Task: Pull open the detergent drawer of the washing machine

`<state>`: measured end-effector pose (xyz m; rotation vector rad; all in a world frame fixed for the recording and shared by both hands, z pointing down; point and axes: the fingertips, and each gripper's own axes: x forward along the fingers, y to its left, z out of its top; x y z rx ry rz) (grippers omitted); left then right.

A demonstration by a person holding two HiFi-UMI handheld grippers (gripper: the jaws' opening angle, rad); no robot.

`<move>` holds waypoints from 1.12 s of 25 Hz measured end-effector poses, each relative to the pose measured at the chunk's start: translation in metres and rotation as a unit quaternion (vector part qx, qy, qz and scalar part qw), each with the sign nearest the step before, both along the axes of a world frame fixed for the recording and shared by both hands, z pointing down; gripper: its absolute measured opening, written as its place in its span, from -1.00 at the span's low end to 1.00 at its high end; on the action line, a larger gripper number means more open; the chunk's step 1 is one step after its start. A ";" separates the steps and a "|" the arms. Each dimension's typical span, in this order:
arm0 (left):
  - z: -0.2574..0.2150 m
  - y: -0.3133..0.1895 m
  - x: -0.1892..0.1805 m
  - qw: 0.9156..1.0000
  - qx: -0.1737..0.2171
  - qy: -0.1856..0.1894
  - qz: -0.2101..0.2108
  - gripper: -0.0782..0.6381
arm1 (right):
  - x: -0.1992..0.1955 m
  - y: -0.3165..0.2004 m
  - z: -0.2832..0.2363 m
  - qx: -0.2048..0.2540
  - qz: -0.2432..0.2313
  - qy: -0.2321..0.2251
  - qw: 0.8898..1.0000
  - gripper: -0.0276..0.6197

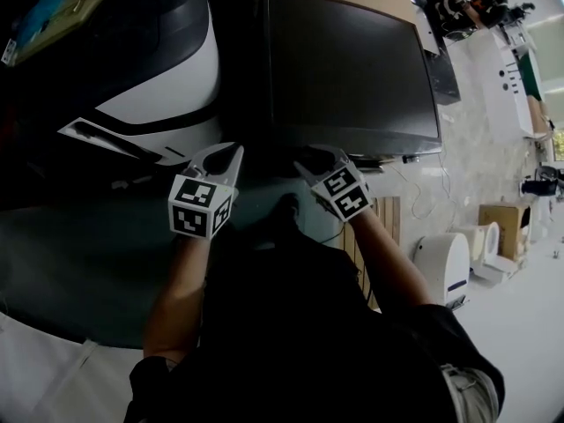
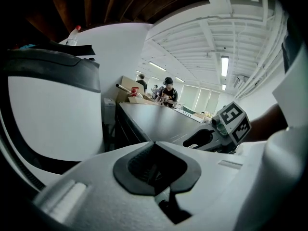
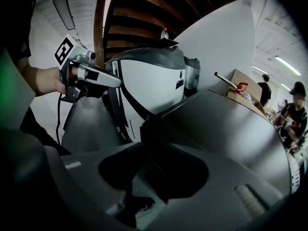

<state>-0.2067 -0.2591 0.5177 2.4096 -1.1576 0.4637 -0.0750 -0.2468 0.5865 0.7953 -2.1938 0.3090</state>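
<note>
Dark grey boxy washing machine (image 1: 352, 69), top running away from viewer; left hand-held gripper (image 1: 225, 153) clenched empty, right hand-held gripper (image 1: 306, 157) released.

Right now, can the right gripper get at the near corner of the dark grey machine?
Probably yes. The right gripper is open and empty, and the dark grey machine has its near corner straight ahead of the jaws with nothing between. The left gripper hangs off to the side.
</note>
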 end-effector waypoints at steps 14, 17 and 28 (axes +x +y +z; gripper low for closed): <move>0.011 -0.009 0.008 1.000 -0.017 0.024 -0.008 -0.75 | 0.009 0.003 0.021 -0.014 -0.076 0.081 0.994 -0.44; 0.014 -0.006 0.007 0.999 -0.021 0.028 -0.012 -0.75 | 0.010 0.005 0.021 -0.014 -0.097 0.098 0.990 -0.44; 0.020 0.004 -0.007 0.999 -0.030 0.036 -0.026 -0.75 | 0.006 0.009 0.026 -0.015 -0.126 0.135 0.983 -0.45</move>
